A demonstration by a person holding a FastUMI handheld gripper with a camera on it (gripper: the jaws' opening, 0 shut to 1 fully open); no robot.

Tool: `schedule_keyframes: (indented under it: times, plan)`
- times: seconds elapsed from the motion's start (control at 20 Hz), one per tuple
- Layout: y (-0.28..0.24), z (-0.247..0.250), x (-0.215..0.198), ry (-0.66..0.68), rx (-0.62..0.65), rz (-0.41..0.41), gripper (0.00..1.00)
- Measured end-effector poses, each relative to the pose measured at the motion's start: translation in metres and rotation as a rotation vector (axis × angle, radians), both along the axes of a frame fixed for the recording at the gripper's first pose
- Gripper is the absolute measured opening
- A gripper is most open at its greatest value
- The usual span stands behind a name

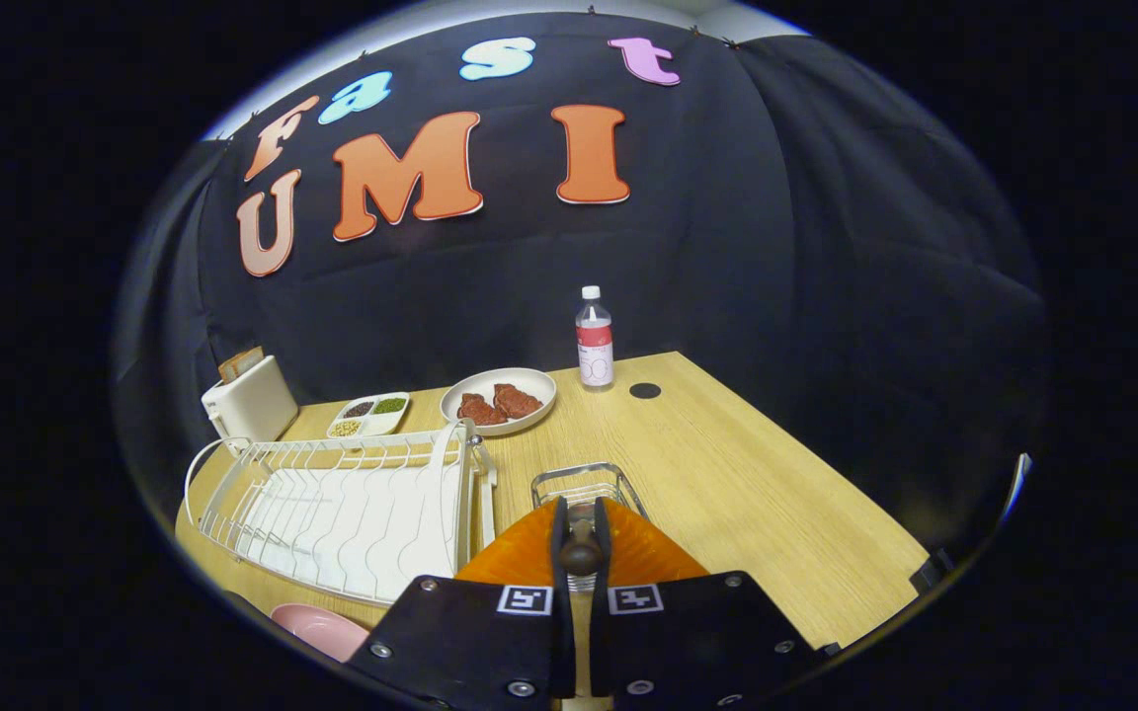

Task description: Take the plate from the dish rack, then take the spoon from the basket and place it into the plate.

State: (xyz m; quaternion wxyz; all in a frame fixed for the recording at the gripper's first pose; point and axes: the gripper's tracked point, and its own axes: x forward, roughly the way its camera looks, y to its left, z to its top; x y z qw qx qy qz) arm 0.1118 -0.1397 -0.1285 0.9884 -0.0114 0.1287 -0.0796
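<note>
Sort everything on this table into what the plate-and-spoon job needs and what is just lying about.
Job: white wire dish rack; orange plate; clear wire basket; dark brown spoon handle, with the hand-held gripper shut on it.

Lying about: white toaster; white divided dish; white plate of meat; clear water bottle; pink bowl.

Wooden table (pixel 727 474), dish rack (pixel 342 513), wire basket (pixel 584 484), bottle (pixel 594 341), toaster (pixel 251 403)

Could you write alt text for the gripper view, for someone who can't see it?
The gripper is shut on a dark spoon handle, held above an orange plate on a wooden table. A wire basket sits beyond it, a white dish rack alongside.
</note>
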Motion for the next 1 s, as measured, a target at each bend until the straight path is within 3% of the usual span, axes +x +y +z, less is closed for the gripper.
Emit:
schedule_keyframes:
  times: [0.3,0.65,1.0]
  plan:
    - [0.018,0.039,-0.044,-0.055,0.003,0.011,0.06]
    - [0.075,0.049,-0.111,-0.07,-0.016,0.087,0.06]
    - [0.154,0.016,-0.157,-0.03,0.01,0.248,0.06]
